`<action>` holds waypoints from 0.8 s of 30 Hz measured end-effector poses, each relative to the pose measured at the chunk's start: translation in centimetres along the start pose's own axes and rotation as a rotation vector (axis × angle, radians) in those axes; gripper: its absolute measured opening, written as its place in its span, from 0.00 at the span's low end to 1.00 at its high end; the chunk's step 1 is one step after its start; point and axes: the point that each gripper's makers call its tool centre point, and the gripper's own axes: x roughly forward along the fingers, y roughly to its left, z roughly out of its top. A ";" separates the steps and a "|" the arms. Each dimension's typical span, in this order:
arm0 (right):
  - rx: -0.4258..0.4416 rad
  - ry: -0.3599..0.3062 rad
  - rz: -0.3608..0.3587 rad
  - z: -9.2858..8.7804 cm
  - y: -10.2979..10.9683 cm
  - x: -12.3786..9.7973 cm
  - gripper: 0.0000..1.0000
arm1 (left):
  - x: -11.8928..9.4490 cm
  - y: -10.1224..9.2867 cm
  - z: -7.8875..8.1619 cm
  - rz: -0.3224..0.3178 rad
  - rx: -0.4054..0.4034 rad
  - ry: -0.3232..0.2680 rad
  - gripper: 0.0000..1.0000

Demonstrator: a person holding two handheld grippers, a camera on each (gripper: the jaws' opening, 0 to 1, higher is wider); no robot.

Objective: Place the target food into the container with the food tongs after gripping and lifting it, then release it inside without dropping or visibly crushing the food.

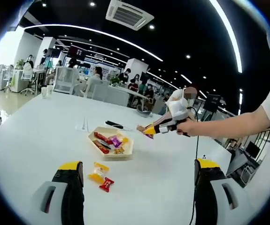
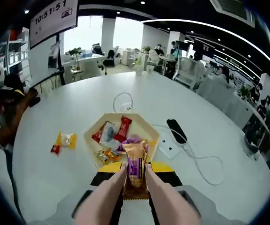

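A gold and purple snack packet (image 2: 135, 161) is pinched between the pink tong fingers (image 2: 107, 194) of my right gripper (image 2: 135, 174), which is shut on it. The packet hangs just short of the near rim of the cream container (image 2: 150, 132), which holds several wrapped snacks. In the left gripper view a hand carries the right gripper (image 1: 147, 130) at the tray's (image 1: 127, 149) far right side, with the packet (image 1: 149, 131) at its tip. My left gripper (image 1: 139, 165) stands wide open above the table with nothing in it.
Two loose candies, yellow (image 1: 98, 172) and red (image 1: 106, 184), lie on the white table (image 1: 41, 140) in front of the tray. A black device (image 2: 176, 131), a white box (image 2: 168, 147) and a white cable (image 2: 203, 164) lie right of the container.
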 end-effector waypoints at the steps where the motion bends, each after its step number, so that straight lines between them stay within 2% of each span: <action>1: -0.024 -0.011 -0.006 0.8 0.0 -0.1 0.19 | 0.0 0.2 0.0 0.001 0.001 -0.006 0.99; 3: -0.028 -0.019 -0.010 1.6 -0.1 0.0 0.19 | 0.3 0.5 -0.1 -0.001 0.004 -0.008 0.99; 5: -0.022 -0.031 -0.002 2.5 0.1 0.2 0.19 | 0.3 0.5 -0.7 -0.006 -0.010 0.044 0.99; 6: -0.037 -0.029 0.001 2.8 0.2 0.3 0.19 | 0.1 0.2 -0.1 -0.011 0.010 0.036 0.99; 8: -0.065 -0.027 -0.003 3.7 -0.2 0.2 0.19 | -0.2 0.3 0.9 -0.004 0.036 -0.026 0.99; 11: -0.077 -0.050 -0.008 5.5 -0.4 0.1 0.19 | -0.5 0.7 0.6 0.004 -0.002 -0.020 0.99; 14: -0.109 -0.081 -0.020 7.4 -0.7 0.1 0.19 | -0.2 0.8 0.3 -0.004 0.002 -0.030 0.99; 16: -0.083 -0.096 -0.004 8.5 -0.6 0.0 0.19 | -0.4 0.7 -0.5 -0.007 -0.012 0.043 0.99; 17: -0.120 -0.084 -0.002 8.6 -0.5 0.4 0.19 | -0.5 0.5 0.0 -0.008 0.004 0.025 0.99; 18: -0.142 -0.069 -0.004 8.7 -0.5 0.6 0.19 | -0.8 0.6 1.0 0.001 0.041 -0.031 0.99; 19: -0.145 -0.071 -0.005 9.0 -0.5 0.7 0.19 | -1.0 0.7 1.3 0.009 0.040 -0.052 0.99; 21: -0.145 -0.086 0.001 10.1 -0.1 0.9 0.19 | -1.5 1.0 1.0 0.016 -0.005 -0.047 0.99; 24: -0.167 -0.107 -0.001 11.8 0.2 1.3 0.19 | -1.7 1.4 0.8 0.020 -0.006 -0.055 0.99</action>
